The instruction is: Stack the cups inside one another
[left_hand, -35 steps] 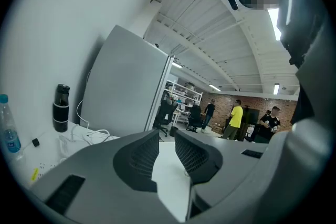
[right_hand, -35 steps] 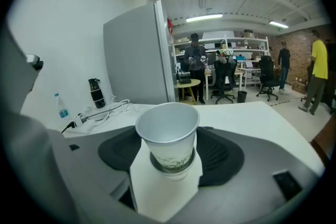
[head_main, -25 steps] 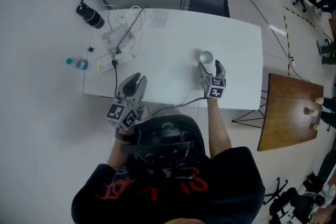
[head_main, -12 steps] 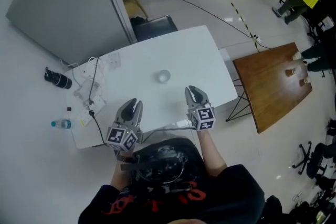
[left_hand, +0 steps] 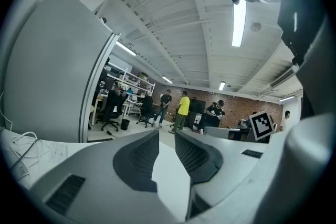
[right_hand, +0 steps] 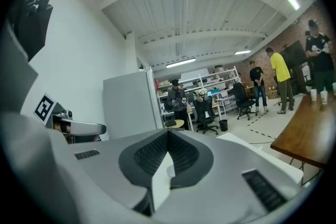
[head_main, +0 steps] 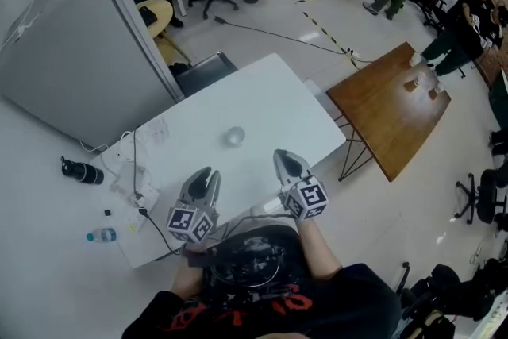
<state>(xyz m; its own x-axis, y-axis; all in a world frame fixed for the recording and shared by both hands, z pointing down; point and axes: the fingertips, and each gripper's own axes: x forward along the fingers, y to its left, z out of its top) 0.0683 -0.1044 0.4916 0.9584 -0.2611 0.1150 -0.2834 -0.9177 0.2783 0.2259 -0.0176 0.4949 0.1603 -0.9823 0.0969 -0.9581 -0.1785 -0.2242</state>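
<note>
A small clear cup stack (head_main: 233,136) stands alone near the middle of the white table (head_main: 270,95). Both grippers hover at the table's near edge, short of the cups and apart from them. My left gripper (head_main: 208,175) (left_hand: 167,135) points level across the table with a narrow gap between its pads and nothing in it. My right gripper (head_main: 284,161) (right_hand: 168,137) is to the right; its jaws have just been closing, their tips now meet, and they hold nothing.
A power strip with tangled cables (head_main: 133,175) lies on the table's left end. A black bottle (head_main: 82,171) and a water bottle (head_main: 101,235) lie on the floor. A grey partition (head_main: 79,52) and a chair (head_main: 202,69) stand behind; a brown table (head_main: 389,111) is to the right.
My right gripper has left the cups, drawn back toward the near edge and closed empty. The left gripper has swung a little rightward. The head view has tilted up over the room.
</note>
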